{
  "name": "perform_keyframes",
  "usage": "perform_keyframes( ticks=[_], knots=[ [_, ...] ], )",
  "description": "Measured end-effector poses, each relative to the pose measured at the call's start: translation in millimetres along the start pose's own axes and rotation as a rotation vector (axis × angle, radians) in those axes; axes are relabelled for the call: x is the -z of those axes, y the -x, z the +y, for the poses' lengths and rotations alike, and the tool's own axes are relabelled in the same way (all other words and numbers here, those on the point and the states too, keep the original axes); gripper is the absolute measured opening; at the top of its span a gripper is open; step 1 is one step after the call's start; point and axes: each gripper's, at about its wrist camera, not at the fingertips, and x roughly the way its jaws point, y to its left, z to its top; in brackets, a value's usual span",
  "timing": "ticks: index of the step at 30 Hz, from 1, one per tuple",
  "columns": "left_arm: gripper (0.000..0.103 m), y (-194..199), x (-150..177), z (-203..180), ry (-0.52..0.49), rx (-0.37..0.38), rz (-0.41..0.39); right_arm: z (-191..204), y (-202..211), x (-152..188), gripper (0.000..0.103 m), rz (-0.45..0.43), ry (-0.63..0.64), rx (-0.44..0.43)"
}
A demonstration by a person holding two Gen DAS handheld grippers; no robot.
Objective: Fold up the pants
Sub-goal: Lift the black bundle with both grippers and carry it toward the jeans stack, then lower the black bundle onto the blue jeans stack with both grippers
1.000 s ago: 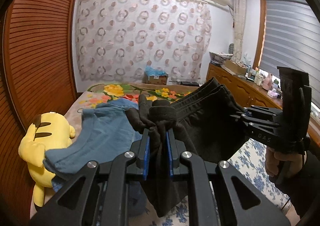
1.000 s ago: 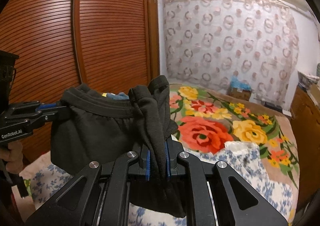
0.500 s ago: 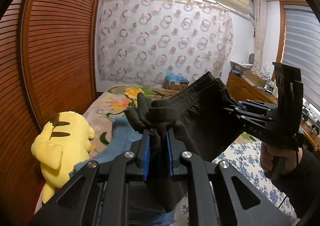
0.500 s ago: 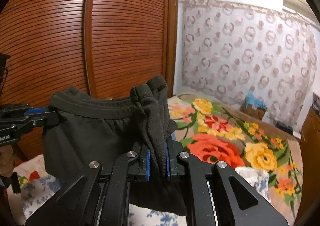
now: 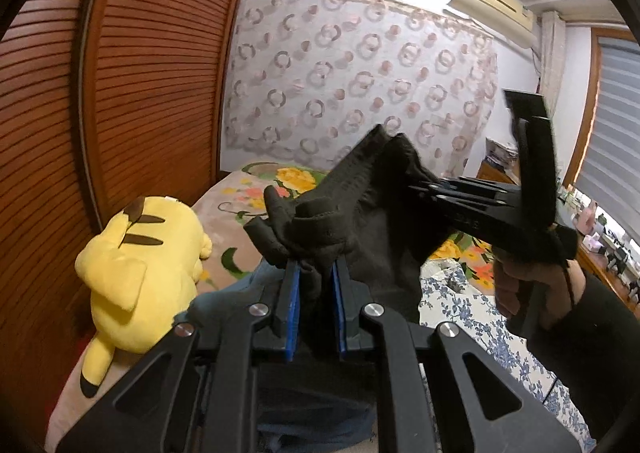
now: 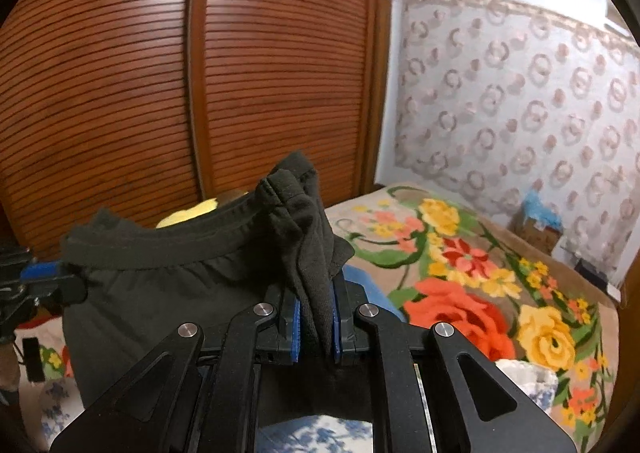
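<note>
The black pants [image 5: 360, 213] hang in the air above the bed, stretched by the waistband between both grippers. My left gripper [image 5: 314, 273] is shut on one bunched end of the waistband. My right gripper [image 6: 314, 293] is shut on the other bunched end of the pants [image 6: 168, 293]. In the left wrist view the right gripper [image 5: 432, 189] comes in from the right, held by a hand. In the right wrist view the left gripper [image 6: 60, 277] shows at the left edge. The legs hang down out of sight.
A yellow plush toy [image 5: 140, 265] lies on the bed by the wooden slatted wardrobe doors [image 6: 200, 73]. A blue garment [image 5: 240, 289] lies under the pants. A floral blanket [image 6: 460, 273] covers the bed. A curtain [image 5: 360, 93] hangs behind, a dresser [image 5: 600, 253] stands at the right.
Both grippers have swung to the left, toward the wardrobe, with the pants still stretched between them. The waistband has tilted, and the right gripper looks closer to the left one.
</note>
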Motion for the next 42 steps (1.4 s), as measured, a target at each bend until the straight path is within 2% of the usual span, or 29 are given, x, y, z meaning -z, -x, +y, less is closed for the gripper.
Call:
perform_keyframes(
  ticks=[5, 14, 15, 17, 22, 27, 33, 37, 40, 42],
  knots=[
    [0.012, 0, 8, 4, 0.005, -0.014, 0.005, 16, -23, -5, 0.008, 0.025, 0.03, -0.034],
    [0.013, -16, 19, 21, 0.043, -0.048, 0.073, 27, -64, -8, 0.009, 0.101, 0.063, -0.032],
    [0.014, -16, 20, 23, 0.045, -0.049, 0.077, 29, -68, -9, 0.01, 0.108, 0.067, -0.038],
    [0.015, -12, 21, 24, 0.048, -0.045, 0.081, 31, -73, -12, 0.021, 0.122, 0.07, -0.044],
    [0.015, 6, 12, 18, 0.031, -0.037, 0.036, 26, -62, -20, 0.031, 0.068, 0.048, -0.057],
    [0.017, 6, -2, 9, -0.003, -0.018, 0.013, 9, -42, -18, 0.031, 0.036, 0.017, -0.076],
    [0.017, -24, -4, 0, -0.039, -0.008, 0.061, -4, -25, -17, 0.033, 0.011, -0.007, -0.055],
    [0.017, -39, 5, 8, -0.04, -0.031, 0.107, -6, -20, -20, 0.038, 0.002, -0.005, -0.036],
    [0.017, -45, 11, 14, -0.029, -0.046, 0.13, -6, -17, -23, 0.046, -0.015, -0.01, -0.039],
    [0.017, -45, 14, 14, -0.029, -0.054, 0.135, -4, -20, -26, 0.046, -0.008, -0.005, -0.04]
  ],
)
